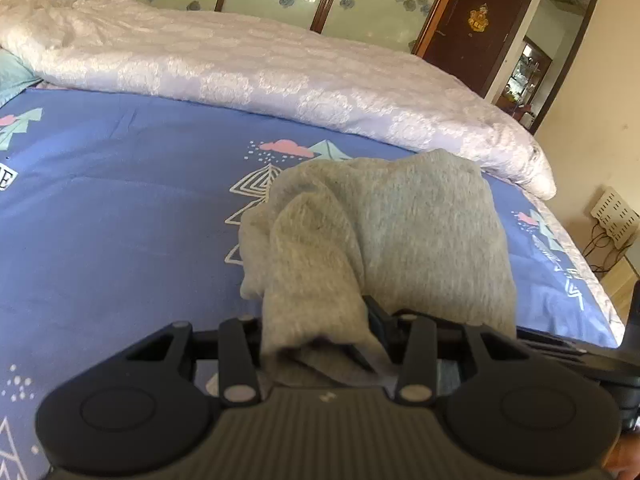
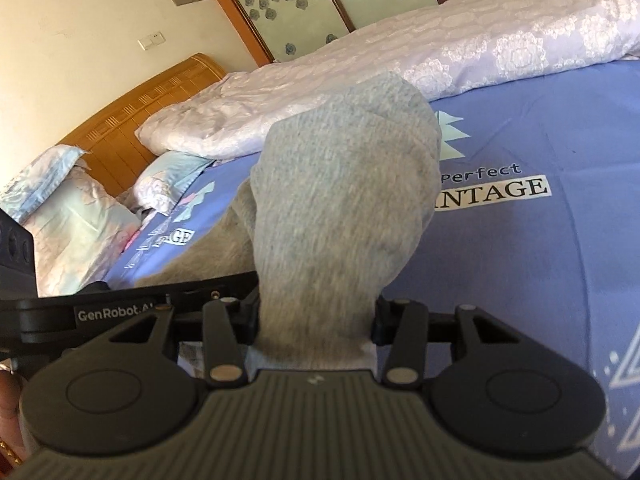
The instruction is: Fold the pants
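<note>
Grey knit pants (image 1: 392,232) lie bunched on the blue printed bedsheet (image 1: 120,200). My left gripper (image 1: 320,332) is shut on a fold of the pants, and the cloth hides most of its fingers. In the right wrist view the same grey pants (image 2: 344,200) rise as a lifted hump over the sheet (image 2: 540,260). My right gripper (image 2: 316,320) is shut on another part of the pants, its fingertips buried in the fabric. The other gripper's black body (image 2: 100,304) shows at the left, close beside it.
A pale lilac quilt (image 1: 260,72) lies heaped along the far side of the bed. Pillows (image 2: 68,216) and a wooden headboard (image 2: 132,120) are at the left in the right wrist view. A wardrobe and doorway (image 1: 520,40) stand beyond the bed. The bed's edge (image 1: 592,280) is on the right.
</note>
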`<state>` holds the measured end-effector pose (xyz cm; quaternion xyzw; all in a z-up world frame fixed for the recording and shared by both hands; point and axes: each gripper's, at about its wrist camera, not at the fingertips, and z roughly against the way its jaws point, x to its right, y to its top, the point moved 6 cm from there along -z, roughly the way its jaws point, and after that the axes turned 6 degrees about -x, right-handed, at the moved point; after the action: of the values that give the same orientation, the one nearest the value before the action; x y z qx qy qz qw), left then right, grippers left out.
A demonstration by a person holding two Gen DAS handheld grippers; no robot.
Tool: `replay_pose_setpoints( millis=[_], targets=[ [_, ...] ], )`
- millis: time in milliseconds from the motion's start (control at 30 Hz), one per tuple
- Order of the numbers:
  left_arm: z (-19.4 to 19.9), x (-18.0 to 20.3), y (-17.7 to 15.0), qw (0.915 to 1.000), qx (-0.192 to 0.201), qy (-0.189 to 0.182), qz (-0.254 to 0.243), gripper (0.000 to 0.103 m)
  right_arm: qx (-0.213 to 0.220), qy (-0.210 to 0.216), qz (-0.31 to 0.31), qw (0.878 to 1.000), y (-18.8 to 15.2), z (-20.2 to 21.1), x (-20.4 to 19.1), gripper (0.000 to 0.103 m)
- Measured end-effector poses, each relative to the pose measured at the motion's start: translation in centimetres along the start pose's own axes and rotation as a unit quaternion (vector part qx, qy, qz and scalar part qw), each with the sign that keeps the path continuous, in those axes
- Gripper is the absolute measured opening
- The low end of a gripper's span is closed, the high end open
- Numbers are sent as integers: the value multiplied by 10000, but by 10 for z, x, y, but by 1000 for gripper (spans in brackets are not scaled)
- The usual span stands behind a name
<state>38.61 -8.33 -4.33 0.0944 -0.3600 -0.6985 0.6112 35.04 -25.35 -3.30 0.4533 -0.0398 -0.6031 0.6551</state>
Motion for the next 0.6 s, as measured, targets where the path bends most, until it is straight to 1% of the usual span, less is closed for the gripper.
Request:
replay_pose_setpoints(
  millis=[200, 367, 433, 467, 533, 600],
  targets=[
    [-30, -13, 2, 9998, -155, 104, 75, 39, -124, -21, -10, 9999, 4, -26, 14, 50],
    [-47, -19, -2, 9993, -276, 219, 114, 41, -298, -126, -259, 9991, -1, -42, 26, 51],
    [-51, -22, -1, 9990, -304, 245, 223, 43, -315, -210, -439, 9983, -1, -44, 30, 55],
    [-51, -23, -1, 9988, -310, 263, 272, 45, -314, -251, -561, 9976, -2, -44, 32, 59],
    [-49, -22, 0, 9985, -302, 321, 328, 47, -288, -341, -749, 9962, -3, -42, 33, 64],
    [-44, -20, 2, 9981, -282, 437, 325, 53, -220, -521, -782, 9953, -2, -37, 34, 75]
  ],
)
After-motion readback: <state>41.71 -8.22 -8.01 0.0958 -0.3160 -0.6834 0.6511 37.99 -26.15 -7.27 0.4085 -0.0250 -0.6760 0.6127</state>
